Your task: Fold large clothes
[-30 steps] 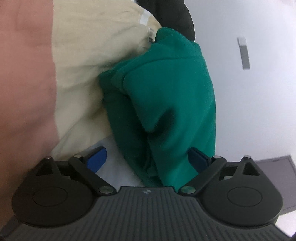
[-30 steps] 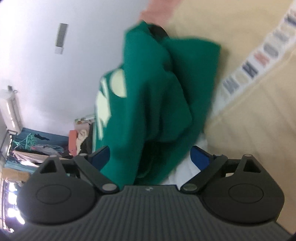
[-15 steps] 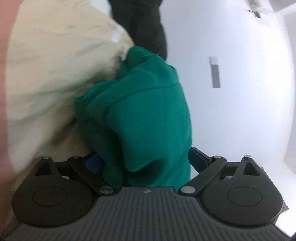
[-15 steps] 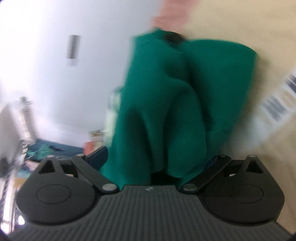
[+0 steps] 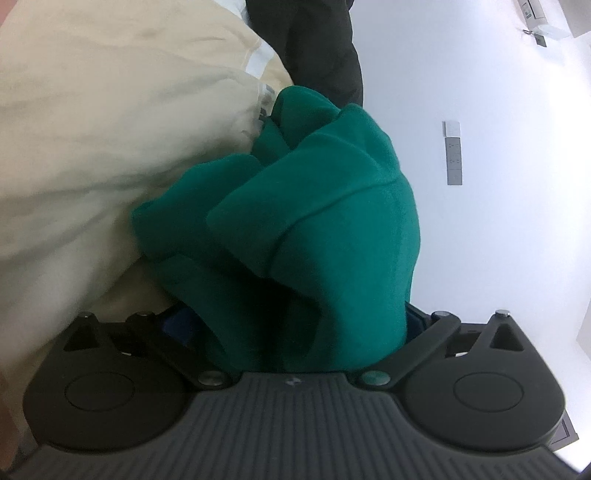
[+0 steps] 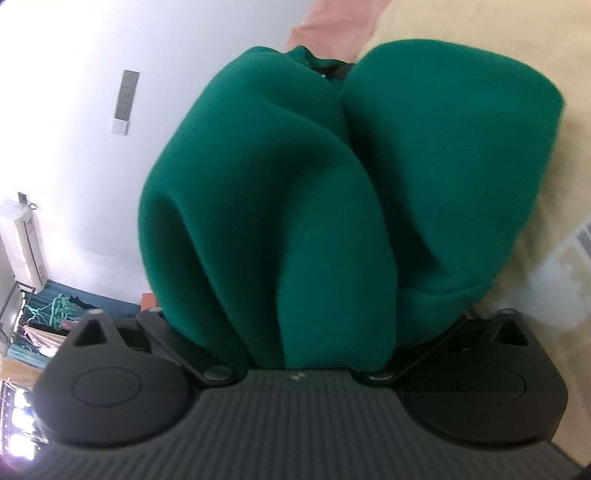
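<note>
Left wrist view: cream bedding (image 5: 110, 147) fills the left side, white wall (image 5: 498, 221) the right, a dark garment (image 5: 317, 48) at top. The green garment (image 5: 295, 229), thick fleece-like cloth, is bunched in heavy folds against the bedding and runs down into the left gripper (image 5: 295, 332). Blue pads only peek out at either side of the wad, so whether they press on it or just stand around it, cannot tell.

Right wrist view: the same green garment (image 6: 295, 203) bulges in two big lobes over the bedding (image 6: 535, 184), a pink cloth (image 6: 328, 26) beyond it. Cloth spills into the right gripper (image 6: 299, 343), whose jaws stand at their widest with fabric between them; fingertips are buried, pressing not visible, reads as let go.

Risks, as judgement:
- The bulk is crumpled, not flat; a fold made now would trap wrinkles.
- With the right side released, the folds may slump off the bedding edge.
- A regrasp into this wad could catch several layers at once.
</note>
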A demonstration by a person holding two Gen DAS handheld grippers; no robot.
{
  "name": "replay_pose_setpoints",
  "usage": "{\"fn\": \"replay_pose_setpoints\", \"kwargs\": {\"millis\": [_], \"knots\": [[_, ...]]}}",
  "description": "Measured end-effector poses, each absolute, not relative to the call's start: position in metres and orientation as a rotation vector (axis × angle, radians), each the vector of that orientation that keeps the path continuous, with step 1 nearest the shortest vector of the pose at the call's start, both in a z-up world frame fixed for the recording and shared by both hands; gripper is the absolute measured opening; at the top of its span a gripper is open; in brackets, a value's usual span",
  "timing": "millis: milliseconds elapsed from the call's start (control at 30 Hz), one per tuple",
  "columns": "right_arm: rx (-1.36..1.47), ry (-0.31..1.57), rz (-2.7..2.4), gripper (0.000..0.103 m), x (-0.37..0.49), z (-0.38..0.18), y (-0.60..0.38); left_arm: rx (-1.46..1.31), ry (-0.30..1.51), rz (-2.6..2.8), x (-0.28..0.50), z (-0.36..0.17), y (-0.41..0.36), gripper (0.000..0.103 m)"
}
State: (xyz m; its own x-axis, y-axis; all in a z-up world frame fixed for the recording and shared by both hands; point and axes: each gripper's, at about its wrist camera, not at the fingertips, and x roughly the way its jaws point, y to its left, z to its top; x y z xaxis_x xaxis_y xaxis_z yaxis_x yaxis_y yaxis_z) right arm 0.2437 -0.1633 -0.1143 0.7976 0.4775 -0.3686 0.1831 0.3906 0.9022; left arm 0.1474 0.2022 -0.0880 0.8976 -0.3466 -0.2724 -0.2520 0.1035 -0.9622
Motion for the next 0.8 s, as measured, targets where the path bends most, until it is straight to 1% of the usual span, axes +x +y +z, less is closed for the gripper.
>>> {"fn": "replay_pose_setpoints", "kwargs": {"millis": [33,67,100,133,167,200,233,300,400,500,633,800], "knots": [[1.166,0.65,0.207,0.103,0.243,-0.114,-0.162,-1.483,0.5,-0.069,0.146,-0.088,0.202,0.097],[1.157,0.644,0.212,0.1,0.242,-0.113,-0.162,-1.48,0.503,-0.064,0.141,-0.087,0.201,0.091],[1.152,0.64,0.219,0.09,0.244,-0.113,-0.163,-1.483,0.5,-0.064,0.14,-0.088,0.202,0.084],[1.146,0.637,0.228,0.085,0.243,-0.111,-0.164,-1.493,0.492,-0.071,0.139,-0.09,0.202,0.08],[1.141,0.636,0.238,0.078,0.244,-0.11,-0.165,-1.499,0.483,-0.081,0.137,-0.09,0.202,0.069],[1.136,0.626,0.252,0.072,0.243,-0.107,-0.165,-1.49,0.483,-0.088,0.133,-0.088,0.201,0.062],[1.132,0.606,0.27,0.07,0.24,-0.105,-0.166,-1.478,0.481,-0.095,0.132,-0.087,0.202,0.06],[1.134,0.573,0.303,0.06,0.235,-0.106,-0.166,-1.476,0.466,-0.106,0.129,-0.086,0.202,0.053],[1.12,0.549,0.334,0.053,0.232,-0.1,-0.166,-1.442,0.443,-0.13,0.132,-0.082,0.202,0.047],[1.113,0.523,0.365,0.05,0.228,-0.088,-0.169,-1.39,0.411,-0.183,0.127,-0.069,0.202,0.042],[1.09,0.506,0.405,0.048,0.222,-0.069,-0.177,-1.337,0.407,-0.207,0.118,-0.054,0.199,0.042],[1.07,0.496,0.424,0.047,0.202,-0.047,-0.195,-1.336,0.427,-0.249,0.096,-0.039,0.184,0.041]]}}
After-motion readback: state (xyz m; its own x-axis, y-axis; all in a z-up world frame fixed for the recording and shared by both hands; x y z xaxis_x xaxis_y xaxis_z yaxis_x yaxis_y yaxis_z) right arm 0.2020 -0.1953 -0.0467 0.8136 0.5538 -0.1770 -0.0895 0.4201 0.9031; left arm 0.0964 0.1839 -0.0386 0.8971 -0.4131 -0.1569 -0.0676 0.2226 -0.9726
